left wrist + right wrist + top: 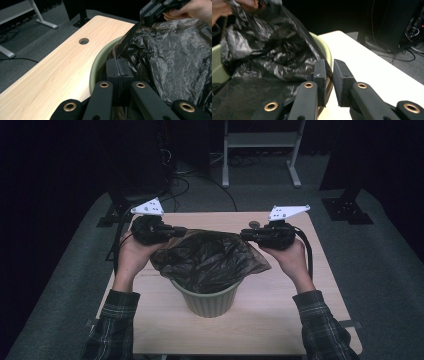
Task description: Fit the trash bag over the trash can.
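Black bin bag, thin crinkled glossy plastic, sits in and spills over the rim of the green bin, a ribbed, pale olive, round tapered tub. Bag mouth is stretched sideways above the bin, with loose folds sagging into the middle. Bin stands mid-table on the light wood table, near the front edge. No readable writing or labels on bag, bin or grippers. Left gripper is at the bag's left edge, jaws pressed together, pinching the bag edge just over the bin rim. Right gripper is at the bag's right edge, jaws narrowly apart, film against the inner jaw; grip unclear. Round cable hole lies in the tabletop beyond the bin.
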The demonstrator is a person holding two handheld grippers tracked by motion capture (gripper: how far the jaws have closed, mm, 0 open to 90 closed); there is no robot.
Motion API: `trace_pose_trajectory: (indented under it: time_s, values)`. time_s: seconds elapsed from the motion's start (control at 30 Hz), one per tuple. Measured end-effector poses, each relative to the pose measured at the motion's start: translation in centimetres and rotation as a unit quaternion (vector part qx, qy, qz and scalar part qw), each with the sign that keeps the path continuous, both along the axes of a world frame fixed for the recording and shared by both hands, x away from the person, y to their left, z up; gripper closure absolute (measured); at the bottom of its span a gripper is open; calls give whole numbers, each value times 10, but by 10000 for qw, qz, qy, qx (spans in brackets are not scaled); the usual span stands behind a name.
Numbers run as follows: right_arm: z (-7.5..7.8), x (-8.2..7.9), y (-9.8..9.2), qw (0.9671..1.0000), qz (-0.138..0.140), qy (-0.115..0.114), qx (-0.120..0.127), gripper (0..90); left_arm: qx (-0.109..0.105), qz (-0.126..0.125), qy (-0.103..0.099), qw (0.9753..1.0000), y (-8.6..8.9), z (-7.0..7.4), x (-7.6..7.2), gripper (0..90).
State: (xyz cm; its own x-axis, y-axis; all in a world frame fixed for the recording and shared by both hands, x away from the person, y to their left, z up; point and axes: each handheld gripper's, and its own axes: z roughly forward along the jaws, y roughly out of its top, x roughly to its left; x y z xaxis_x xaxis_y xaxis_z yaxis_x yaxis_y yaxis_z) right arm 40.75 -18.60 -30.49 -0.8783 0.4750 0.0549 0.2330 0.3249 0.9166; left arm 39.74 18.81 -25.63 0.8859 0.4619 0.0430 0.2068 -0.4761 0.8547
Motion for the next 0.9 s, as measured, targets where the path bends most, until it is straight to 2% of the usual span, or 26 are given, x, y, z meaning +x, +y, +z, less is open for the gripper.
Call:
trace_pose_trajectory:
  time_s: [0.13, 0.23, 0.3, 0.5, 0.63, 0.77, 0.9]
  values:
    - [-4, 4, 0, 9999, -108, 55, -51, 793, -54, 73, -9, 10000, 6, 0, 0, 899]
    - [-5, 7, -1, 9999, -121, 56, 6, 900, -61, 104, -15, 9999, 10, -2, 2, 899]
    - [-5, 9, -1, 9999, -139, 37, 48, 900, -72, 121, 2, 9999, 11, -6, 5, 900]
    - [-7, 21, 0, 9996, -163, 110, 209, 876, -117, 290, 114, 9994, 18, -22, 19, 899]
    - [-9, 29, 1, 9996, -172, 198, 113, 900, -134, 331, 229, 9991, 22, -32, 28, 899]
    - [-11, 38, 6, 9994, -281, 182, 89, 900, -135, 443, 246, 9986, 23, -43, 37, 899]
    - [-16, 45, 8, 9991, -339, 262, 55, 900, -102, 534, 400, 9977, 23, -54, 46, 899]
